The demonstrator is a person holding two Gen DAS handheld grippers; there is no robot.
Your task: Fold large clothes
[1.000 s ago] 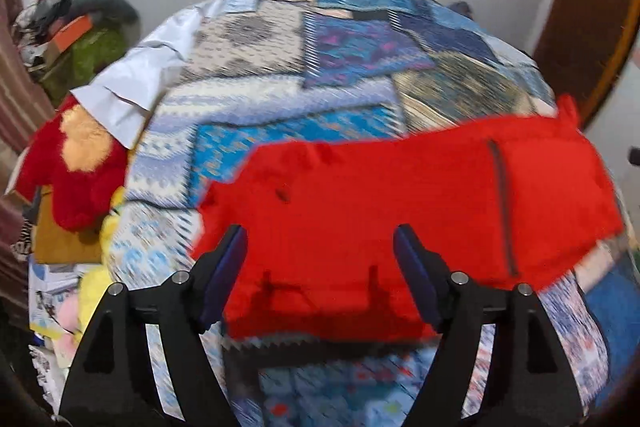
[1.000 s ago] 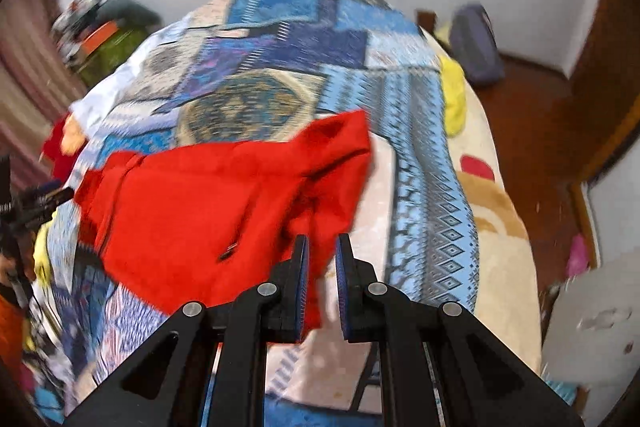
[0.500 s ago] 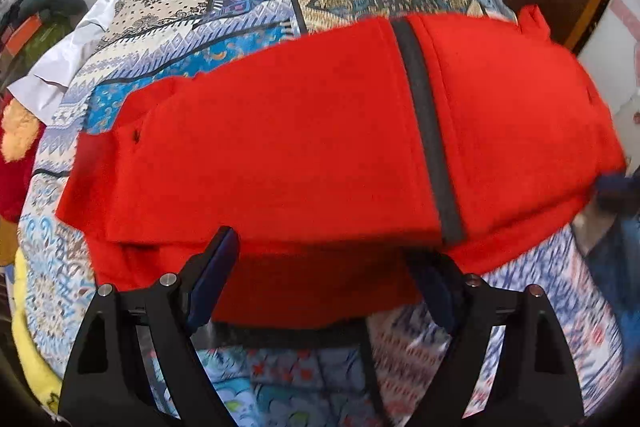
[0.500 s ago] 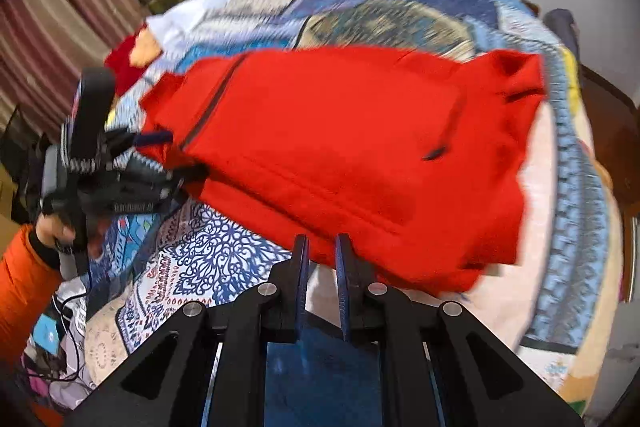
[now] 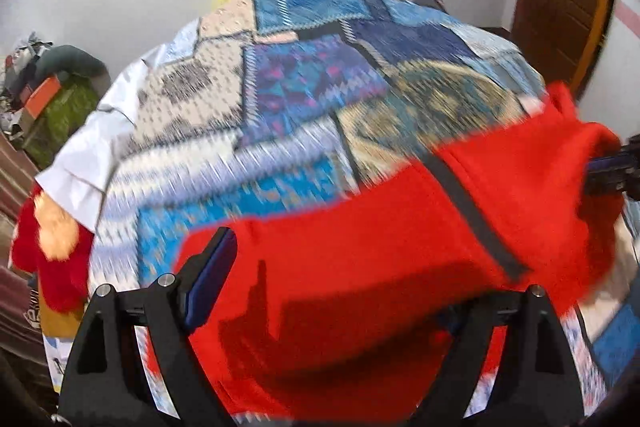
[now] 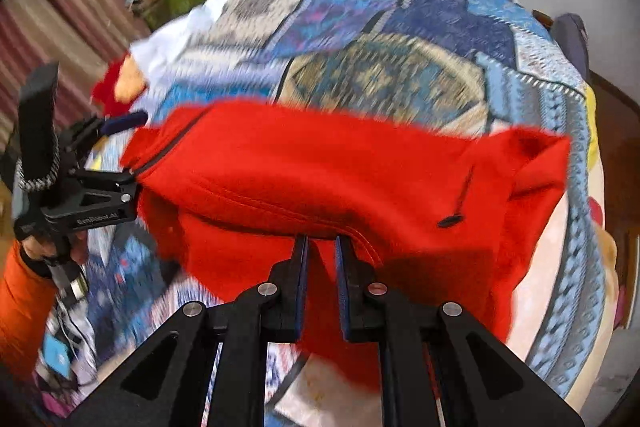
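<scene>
Garment (image 6: 340,171) — a red top with a dark zip — lies spread across the patchwork bedspread (image 6: 384,75). Right gripper (image 6: 322,247), over the garment's near edge, is pinched on a fold of that red cloth. Left gripper (image 5: 332,291), at the garment's other end, has just been opening — its fingers spread wide, red fabric between them.

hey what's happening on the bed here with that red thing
A person with a gripper in each hand is folding a red garment on a bed covered by a patchwork blanket. The right gripper is shut on the garment's near edge. The left gripper, jaws just opening wide, stands over the other end without pinching it.
</scene>
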